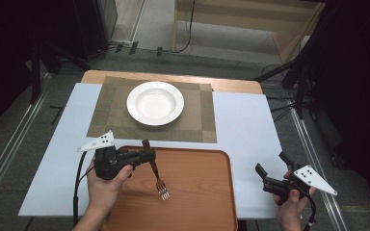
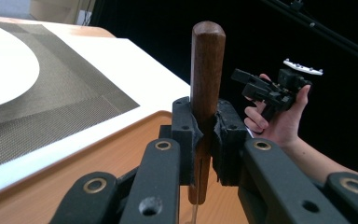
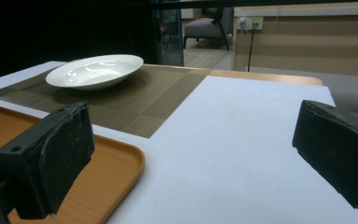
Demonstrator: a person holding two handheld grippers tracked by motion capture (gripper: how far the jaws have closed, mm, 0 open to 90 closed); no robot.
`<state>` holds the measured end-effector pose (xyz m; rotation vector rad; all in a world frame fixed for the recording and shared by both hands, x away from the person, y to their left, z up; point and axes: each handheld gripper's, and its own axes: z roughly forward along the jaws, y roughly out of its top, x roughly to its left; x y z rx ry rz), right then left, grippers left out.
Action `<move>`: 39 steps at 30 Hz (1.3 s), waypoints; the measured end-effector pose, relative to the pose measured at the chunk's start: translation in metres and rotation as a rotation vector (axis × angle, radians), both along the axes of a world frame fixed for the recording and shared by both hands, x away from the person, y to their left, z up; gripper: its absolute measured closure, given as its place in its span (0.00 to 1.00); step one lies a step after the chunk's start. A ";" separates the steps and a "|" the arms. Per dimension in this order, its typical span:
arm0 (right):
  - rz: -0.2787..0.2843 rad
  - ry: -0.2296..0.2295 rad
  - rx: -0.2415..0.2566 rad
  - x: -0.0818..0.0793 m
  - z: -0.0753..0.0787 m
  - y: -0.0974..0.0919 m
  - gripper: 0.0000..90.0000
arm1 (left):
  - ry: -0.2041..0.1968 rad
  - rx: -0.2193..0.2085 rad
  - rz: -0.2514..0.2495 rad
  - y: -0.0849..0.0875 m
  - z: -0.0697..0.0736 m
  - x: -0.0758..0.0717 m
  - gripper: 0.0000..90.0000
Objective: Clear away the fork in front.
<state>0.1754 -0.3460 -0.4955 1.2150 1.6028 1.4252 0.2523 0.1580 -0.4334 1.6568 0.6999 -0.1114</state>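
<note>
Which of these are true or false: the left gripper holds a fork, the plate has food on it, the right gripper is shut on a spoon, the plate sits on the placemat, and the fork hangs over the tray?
1. The left gripper holds a fork by its wooden handle. True.
2. The plate has food on it. False: the white plate is empty.
3. The right gripper is shut on a spoon. False: its jaws stand open with nothing between them.
4. The plate sits on the placemat. True.
5. The fork hangs over the tray. True: its tines point down above the orange tray.
</note>
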 end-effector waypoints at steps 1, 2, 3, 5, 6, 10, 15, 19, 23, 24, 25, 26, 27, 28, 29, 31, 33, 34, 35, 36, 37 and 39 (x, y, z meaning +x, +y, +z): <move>-0.006 0.003 0.005 -0.001 -0.001 -0.003 0.00 | 0.000 0.003 0.001 0.001 -0.001 0.000 0.88; -0.007 0.004 0.005 -0.001 -0.001 -0.004 0.00 | 0.005 0.006 0.000 0.003 -0.001 0.000 0.88; -0.011 0.007 0.003 -0.001 -0.002 -0.007 0.00 | 0.009 0.006 -0.002 0.005 -0.002 0.000 0.88; -0.024 0.015 0.003 -0.003 -0.005 -0.011 0.00 | 0.017 0.008 -0.003 0.009 -0.004 0.000 0.88; -0.025 0.016 0.004 -0.003 -0.006 -0.012 0.00 | 0.022 0.010 -0.004 0.011 -0.004 -0.001 0.88; -0.042 0.022 -0.011 -0.004 -0.009 -0.016 0.00 | 0.041 0.008 -0.022 0.017 -0.008 -0.001 0.88; -0.053 0.025 -0.007 -0.003 -0.012 -0.019 0.00 | 0.057 0.010 -0.030 0.022 -0.014 -0.002 0.88; -0.055 0.033 -0.006 -0.003 -0.014 -0.019 0.00 | 0.078 0.008 -0.036 0.027 -0.020 -0.001 0.88; -0.059 0.040 -0.002 -0.001 -0.016 -0.019 0.00 | 0.121 -0.002 -0.044 0.031 -0.028 0.003 0.88; -0.058 0.041 0.000 -0.001 -0.016 -0.019 0.00 | 0.132 0.000 -0.054 0.032 -0.031 0.004 0.88; -0.058 0.041 0.000 -0.001 -0.016 -0.019 0.00 | 0.144 -0.001 -0.057 0.032 -0.033 0.006 0.88; -0.058 0.043 -0.001 0.000 -0.016 -0.019 0.00 | 0.152 -0.006 -0.056 0.033 -0.035 0.007 0.88; -0.060 0.043 -0.003 0.000 -0.017 -0.018 0.00 | 0.163 -0.014 -0.059 0.035 -0.037 0.009 0.88; -0.061 0.044 -0.006 0.001 -0.017 -0.018 0.00 | 0.175 -0.019 -0.060 0.036 -0.039 0.011 0.88; -0.060 0.045 -0.006 0.001 -0.017 -0.017 0.00 | 0.185 -0.022 -0.061 0.037 -0.040 0.013 0.88; -0.061 0.045 -0.006 0.001 -0.017 -0.018 0.00 | 0.207 -0.028 -0.063 0.039 -0.044 0.017 0.88; -0.064 0.047 -0.008 0.001 -0.017 -0.018 0.00 | 0.221 -0.026 -0.056 0.041 -0.048 0.021 0.88; -0.063 0.048 -0.006 0.002 -0.018 -0.019 0.00 | 0.230 -0.029 -0.051 0.042 -0.050 0.023 0.87; -0.064 0.048 -0.007 0.002 -0.018 -0.019 0.00 | 0.239 -0.029 -0.050 0.044 -0.053 0.026 0.87; -0.064 0.050 -0.006 0.002 -0.018 -0.019 0.00 | 0.235 -0.014 -0.038 0.044 -0.054 0.027 0.86; -0.064 0.051 -0.005 0.002 -0.018 -0.019 0.00 | 0.222 0.017 -0.010 0.044 -0.055 0.028 0.85; -0.064 0.050 -0.005 0.002 -0.018 -0.019 0.00 | 0.231 0.035 0.003 0.045 -0.058 0.031 0.83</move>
